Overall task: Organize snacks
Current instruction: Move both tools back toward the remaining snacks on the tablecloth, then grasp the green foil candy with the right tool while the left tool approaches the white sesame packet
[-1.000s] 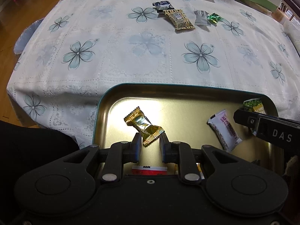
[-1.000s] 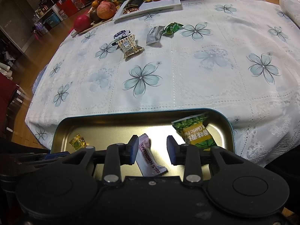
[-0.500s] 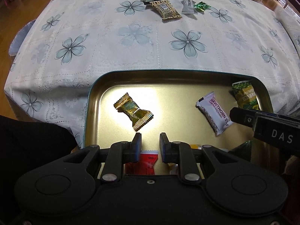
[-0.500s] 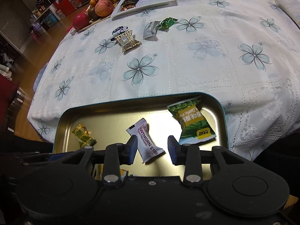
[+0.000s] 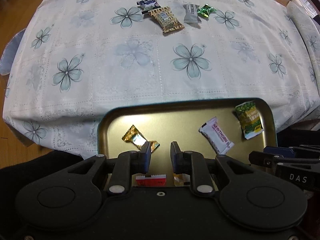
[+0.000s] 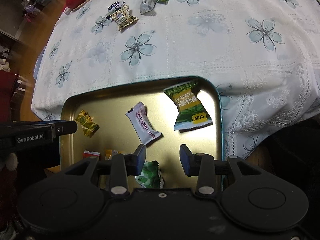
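- The gold tin tray (image 5: 200,104) sits at the near edge of the bench (image 5: 140,70), and it's the collecting spot: a gold-foil candy (image 5: 136,138), a white hawthorn strip (image 5: 217,138) and a green garlic-pea packet (image 5: 248,120) lie loose on its floor, apart from one another.
- Nearer the grippers, a red-and-white packet (image 5: 151,180) and a small yellow one (image 5: 181,180) peek out, plus a pale green pouch (image 6: 151,175) in the right view.
- Four snacks wait across the flowered cloth, well apart from the tray: a blue-and-white packet (image 5: 148,4) touching a patterned tan packet (image 5: 167,19), then a grey packet (image 5: 192,13) beside a shiny green candy (image 5: 206,10). Those look like the job left to do.
- Left gripper (image 5: 159,156) hovers low over the tray's near side, jaws parted a little and holding nothing; the gold candy's tail sits just by its left finger.
- Right gripper (image 6: 162,160) hangs over the tray too, jaws spread wider and empty, above the pale green pouch.
- Both point out across the bench toward the far snacks.
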`<action>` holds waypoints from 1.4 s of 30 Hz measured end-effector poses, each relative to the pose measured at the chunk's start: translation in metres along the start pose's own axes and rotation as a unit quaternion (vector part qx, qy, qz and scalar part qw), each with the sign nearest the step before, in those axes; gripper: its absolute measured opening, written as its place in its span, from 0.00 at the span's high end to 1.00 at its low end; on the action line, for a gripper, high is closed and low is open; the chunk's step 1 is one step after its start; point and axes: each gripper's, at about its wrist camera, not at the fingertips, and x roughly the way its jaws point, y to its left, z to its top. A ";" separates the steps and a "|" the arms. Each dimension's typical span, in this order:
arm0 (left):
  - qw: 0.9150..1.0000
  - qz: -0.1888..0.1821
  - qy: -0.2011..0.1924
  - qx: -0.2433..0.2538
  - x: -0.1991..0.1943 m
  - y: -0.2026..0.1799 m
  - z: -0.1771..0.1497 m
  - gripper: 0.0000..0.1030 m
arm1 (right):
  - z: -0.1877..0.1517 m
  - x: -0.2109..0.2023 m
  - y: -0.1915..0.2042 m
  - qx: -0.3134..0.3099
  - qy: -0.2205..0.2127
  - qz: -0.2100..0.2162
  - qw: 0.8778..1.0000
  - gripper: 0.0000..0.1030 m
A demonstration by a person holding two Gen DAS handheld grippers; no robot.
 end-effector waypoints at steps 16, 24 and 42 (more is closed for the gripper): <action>0.997 0.021 -0.049 -0.054 0.007 0.022 0.108 0.72 | 0.128 -0.006 -0.012 0.058 -0.035 -0.015 0.998 0.58; 0.994 0.022 -0.058 -0.092 0.031 0.031 0.146 0.72 | 0.180 0.012 -0.014 0.093 -0.059 -0.028 0.993 0.58; 0.993 0.024 -0.038 -0.112 0.055 0.038 0.167 0.72 | 0.275 0.059 0.001 0.131 -0.168 -0.049 0.976 0.58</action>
